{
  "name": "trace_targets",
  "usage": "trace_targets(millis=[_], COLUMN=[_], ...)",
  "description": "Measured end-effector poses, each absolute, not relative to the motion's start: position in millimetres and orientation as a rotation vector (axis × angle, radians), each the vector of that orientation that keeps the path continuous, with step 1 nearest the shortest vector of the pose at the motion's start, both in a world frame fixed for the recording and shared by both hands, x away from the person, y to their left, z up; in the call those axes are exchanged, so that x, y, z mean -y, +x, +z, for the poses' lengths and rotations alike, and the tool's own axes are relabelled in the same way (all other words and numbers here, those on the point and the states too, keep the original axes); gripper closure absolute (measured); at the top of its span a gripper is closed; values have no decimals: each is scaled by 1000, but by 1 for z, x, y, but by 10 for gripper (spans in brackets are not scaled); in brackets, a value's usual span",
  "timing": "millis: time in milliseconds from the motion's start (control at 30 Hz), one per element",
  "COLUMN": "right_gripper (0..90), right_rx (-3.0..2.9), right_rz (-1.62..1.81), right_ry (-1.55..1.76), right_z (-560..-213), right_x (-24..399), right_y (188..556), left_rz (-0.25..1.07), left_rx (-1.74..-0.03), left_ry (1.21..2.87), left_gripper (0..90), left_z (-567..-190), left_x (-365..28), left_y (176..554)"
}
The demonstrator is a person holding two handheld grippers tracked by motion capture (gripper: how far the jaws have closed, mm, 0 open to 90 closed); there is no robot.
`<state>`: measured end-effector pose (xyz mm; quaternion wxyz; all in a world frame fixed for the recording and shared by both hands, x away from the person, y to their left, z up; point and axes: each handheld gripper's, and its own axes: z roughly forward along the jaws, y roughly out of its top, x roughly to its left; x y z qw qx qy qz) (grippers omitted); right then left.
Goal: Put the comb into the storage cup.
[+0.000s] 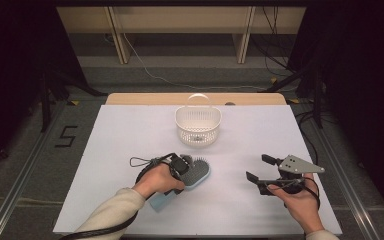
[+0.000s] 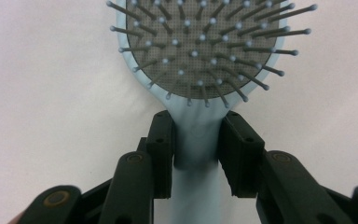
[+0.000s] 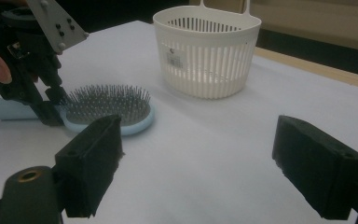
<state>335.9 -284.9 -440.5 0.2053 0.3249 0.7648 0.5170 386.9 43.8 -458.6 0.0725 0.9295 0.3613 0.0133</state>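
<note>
- Your left gripper [image 2: 196,140] is set across the neck of the light blue hairbrush [image 2: 200,60], just below the bristle pad. In the left gripper view both black pads lie flush against the sides of the handle, with no gap showing on either side; the grip is made.
- The hairbrush lies flat on the white table [image 1: 130,135], bristles up. In the high view its head [image 1: 196,172] points toward the far edge, and the butt of the handle sticks out on the near side of your left hand [image 1: 157,181].
- The brush is in the near-left part of the table, resting on the surface as far as the right gripper view shows; you cannot tell whether any part is raised.
- Your right gripper [image 1: 261,168] sits well apart on the near-right side, held by your right hand [image 1: 300,200]. Its jaws stand wide, with only bare table between them in the right gripper view; it has hold of nothing.
- The white slatted basket [image 1: 198,122] stands upright near the middle of the far half of the table, handle loop up, apart from the brush. A small dark item lies inside it, too small to identify.
- The left gripper also appears in the right gripper view, clamped at the junction of brush head and handle.
</note>
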Motion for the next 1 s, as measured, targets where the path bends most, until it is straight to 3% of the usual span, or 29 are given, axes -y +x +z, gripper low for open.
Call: trace_targets(millis=[1000], right_gripper=[167], right_rx=[-2131], right_rz=[1439], right_ry=[906], right_z=[-440], right_x=[285], right_y=[336], left_rz=[29], left_rx=[-1096], left_ry=[2782], left_gripper=[689], left_z=[-459], left_x=[-45], left_y=[386])
